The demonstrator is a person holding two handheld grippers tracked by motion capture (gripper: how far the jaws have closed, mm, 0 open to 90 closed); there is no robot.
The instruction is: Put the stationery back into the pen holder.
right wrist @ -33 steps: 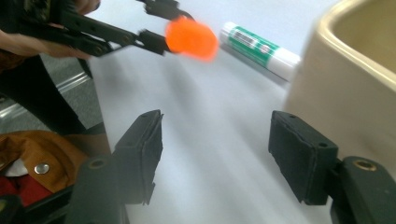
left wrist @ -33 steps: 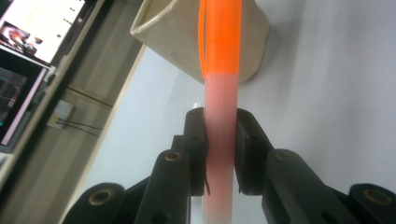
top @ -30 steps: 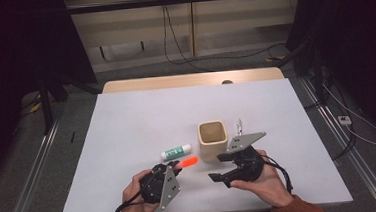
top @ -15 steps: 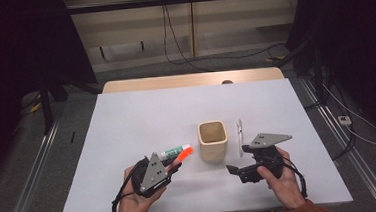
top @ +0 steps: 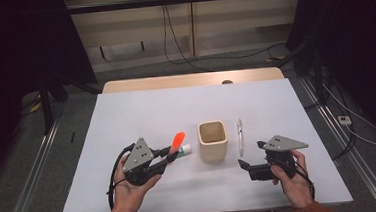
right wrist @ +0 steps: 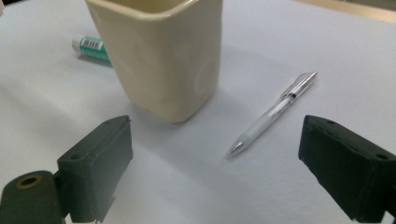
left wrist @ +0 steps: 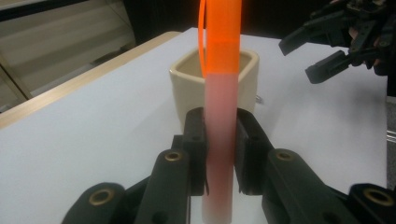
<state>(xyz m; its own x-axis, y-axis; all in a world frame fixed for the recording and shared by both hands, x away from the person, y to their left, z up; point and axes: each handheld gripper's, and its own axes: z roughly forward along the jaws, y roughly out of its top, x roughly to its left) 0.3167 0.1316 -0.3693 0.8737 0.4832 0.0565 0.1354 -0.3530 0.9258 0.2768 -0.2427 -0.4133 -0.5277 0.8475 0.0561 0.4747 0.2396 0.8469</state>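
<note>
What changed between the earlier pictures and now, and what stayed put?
The left gripper, shut on the orange-capped marker, lifted it off the table toward the cup. The right gripper swung away rightward, jaws open. Cup, pen and green-labelled tube stayed put.

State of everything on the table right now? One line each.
left gripper: shut on the orange marker, lifted off the table
orange marker: clamped at its pale barrel, orange capped end pointing toward the cup
cup: upright, open top, nothing seen inside
right gripper: open, jaws wide apart, holding nothing
pen: lying flat beside the cup, untouched
green-and-white tube: lying on its side on the cup's far side
</note>
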